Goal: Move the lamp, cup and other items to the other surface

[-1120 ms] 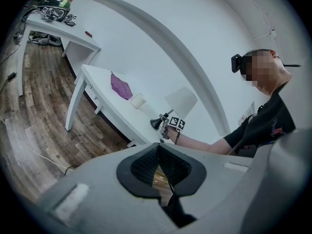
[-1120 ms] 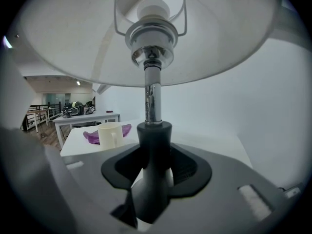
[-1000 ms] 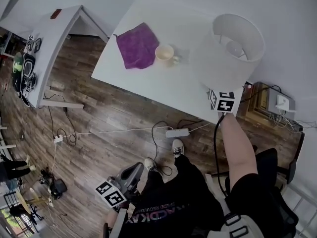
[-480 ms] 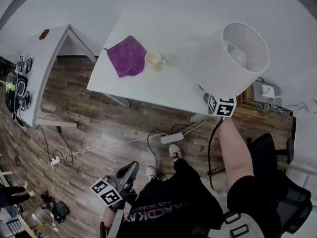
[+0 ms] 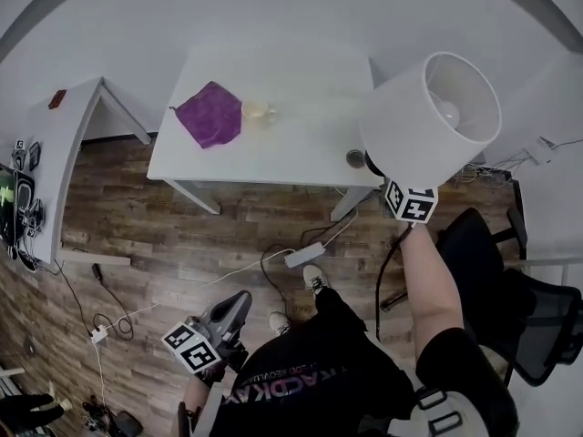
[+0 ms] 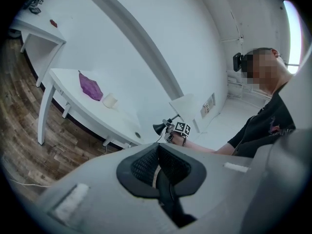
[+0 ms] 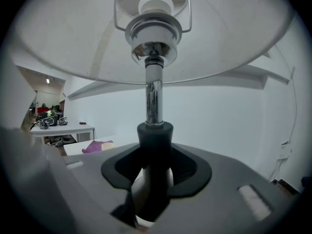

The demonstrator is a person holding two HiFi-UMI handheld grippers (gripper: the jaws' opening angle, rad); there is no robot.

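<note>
Lamp (image 5: 428, 121) lifted off table (image 5: 301, 148), right gripper (image 7: 155, 152) clenched on stem, base hidden, left gripper (image 6: 157, 152) closed

A white table (image 5: 301, 144) and a white desk (image 5: 66, 153) stand on wood-plank floor (image 5: 182, 244) by a pale wall (image 5: 273, 16).

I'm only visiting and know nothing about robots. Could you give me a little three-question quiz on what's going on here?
1. True or false: the right tongs grip the lamp by its stem.
2. What colour is the cloth lying beside the cup? A) green B) purple C) yellow
3. Fill in: the left tongs are shut and hold ____.
Key: 1 true; 2 B; 3 nothing.
</note>
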